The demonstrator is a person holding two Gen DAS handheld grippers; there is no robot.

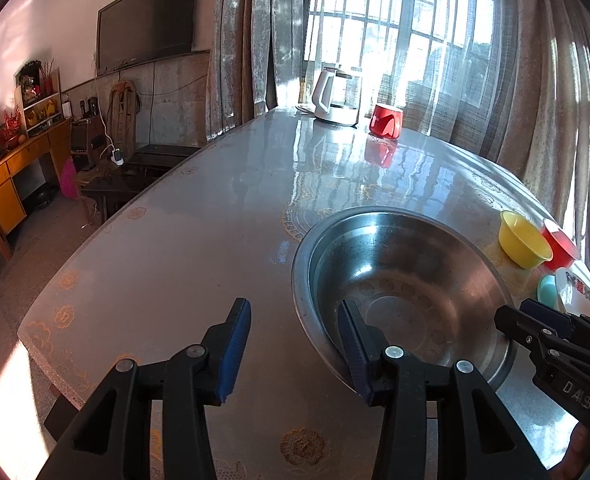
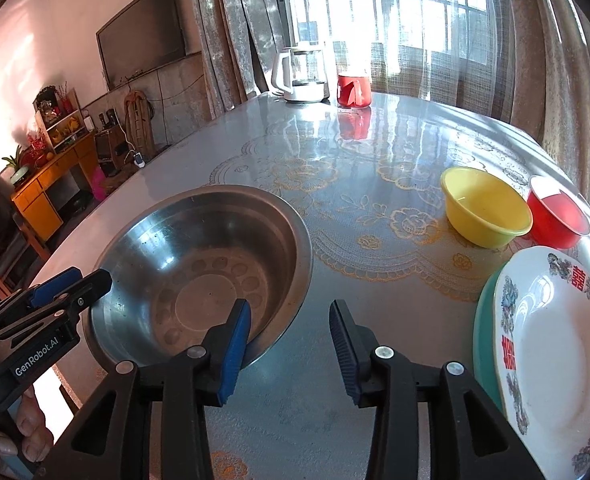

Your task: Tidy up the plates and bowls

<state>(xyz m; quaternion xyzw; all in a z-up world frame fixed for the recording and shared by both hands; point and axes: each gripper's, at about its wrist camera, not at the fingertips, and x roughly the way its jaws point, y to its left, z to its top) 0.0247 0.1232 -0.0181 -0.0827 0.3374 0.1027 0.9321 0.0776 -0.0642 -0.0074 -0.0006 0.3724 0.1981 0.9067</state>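
Observation:
A large steel bowl [image 1: 407, 280] [image 2: 203, 264] stands on the glass-topped table. My left gripper [image 1: 295, 350] is open at the bowl's near left rim, its right finger inside the bowl and its left finger outside. My right gripper [image 2: 291, 346] is open at the bowl's near right rim, its left finger inside the bowl. A yellow bowl [image 2: 485, 212] [image 1: 523, 240] and a red bowl [image 2: 557, 212] [image 1: 561, 244] stand to the right. A white patterned plate [image 2: 555, 352] [image 1: 575, 288] lies on a teal plate [image 2: 485, 320] [image 1: 547, 290] at the right.
A white kettle [image 1: 333, 98] [image 2: 301, 76] and a red cup [image 1: 385, 120] [image 2: 353, 90] stand at the table's far end by the curtained window. The table edge [image 1: 107, 224] runs along the left, with chairs and a yellow cabinet [image 1: 11, 176] beyond it.

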